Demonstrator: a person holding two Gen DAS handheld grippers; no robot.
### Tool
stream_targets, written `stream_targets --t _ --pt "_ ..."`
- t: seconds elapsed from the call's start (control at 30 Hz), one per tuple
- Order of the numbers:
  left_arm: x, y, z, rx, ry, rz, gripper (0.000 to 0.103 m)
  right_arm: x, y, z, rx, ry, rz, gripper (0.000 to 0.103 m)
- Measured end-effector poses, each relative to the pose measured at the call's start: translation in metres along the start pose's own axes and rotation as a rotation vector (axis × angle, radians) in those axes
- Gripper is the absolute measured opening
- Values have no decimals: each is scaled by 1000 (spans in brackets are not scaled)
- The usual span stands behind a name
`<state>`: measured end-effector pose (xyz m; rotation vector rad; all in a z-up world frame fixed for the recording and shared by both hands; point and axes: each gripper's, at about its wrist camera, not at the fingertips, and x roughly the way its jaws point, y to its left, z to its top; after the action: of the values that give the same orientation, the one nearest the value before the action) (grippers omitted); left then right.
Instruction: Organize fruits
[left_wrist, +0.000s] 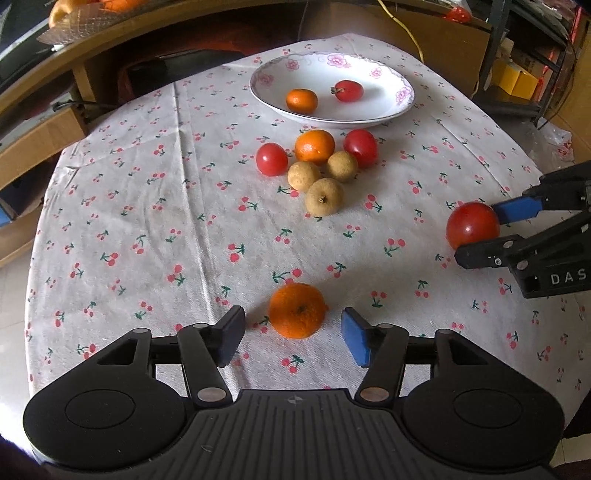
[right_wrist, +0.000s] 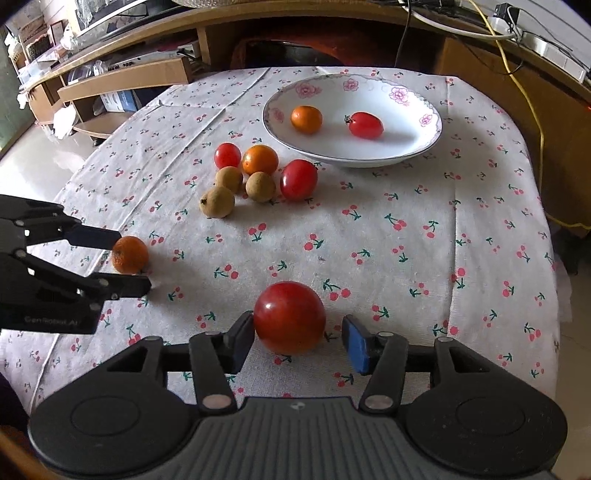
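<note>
My left gripper (left_wrist: 293, 334) is open, its pads on either side of a mandarin (left_wrist: 297, 310) that rests on the cloth, with a gap on each side. The right wrist view shows that gripper (right_wrist: 129, 260) straddling the same mandarin (right_wrist: 130, 254). My right gripper (right_wrist: 298, 341) is open around a large red tomato (right_wrist: 289, 316); the left pad is at its skin and the right pad stands apart. A white flowered plate (left_wrist: 332, 119) (right_wrist: 351, 160) at the back holds a mandarin (left_wrist: 301, 100) and a small tomato (left_wrist: 348, 91).
In front of the plate lies a cluster: two tomatoes (left_wrist: 272, 159) (left_wrist: 361, 147), a mandarin (left_wrist: 314, 146) and three brown longans (left_wrist: 324, 196). The cherry-print cloth (left_wrist: 147, 221) covers a round table. Wooden shelves and a yellow cable (right_wrist: 532, 110) stand behind it.
</note>
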<state>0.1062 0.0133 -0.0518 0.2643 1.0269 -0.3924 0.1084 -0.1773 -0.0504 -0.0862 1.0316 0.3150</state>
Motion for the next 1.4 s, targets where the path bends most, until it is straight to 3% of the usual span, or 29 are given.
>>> stream_targets --t 0.4,0.47,0.5,0.53,0.6,0.93,1.4 --pt "1 -1 1 -3 1 2 64 6 5 1 -23 -4 -15 52" --pt "1 0 2 -13 2 3 59 6 7 2 -24 -3 -26 46" --pt "0 0 2 -16 1 2 51 6 7 2 -23 -3 -24 42" --pt "0 1 2 -21 2 -1 43 5 8 2 -22 -3 -21 41" --pt "0 1 2 -27 2 1 39 5 10 2 -25 -2 -32 41" --pt "-7 -6 14 -37 -25 3 38 -8 8 12 9 -49 -29 41" --pt "-14 -16 66 -60 -115 -1 39 -17 2 44 53 -130 -33 41"
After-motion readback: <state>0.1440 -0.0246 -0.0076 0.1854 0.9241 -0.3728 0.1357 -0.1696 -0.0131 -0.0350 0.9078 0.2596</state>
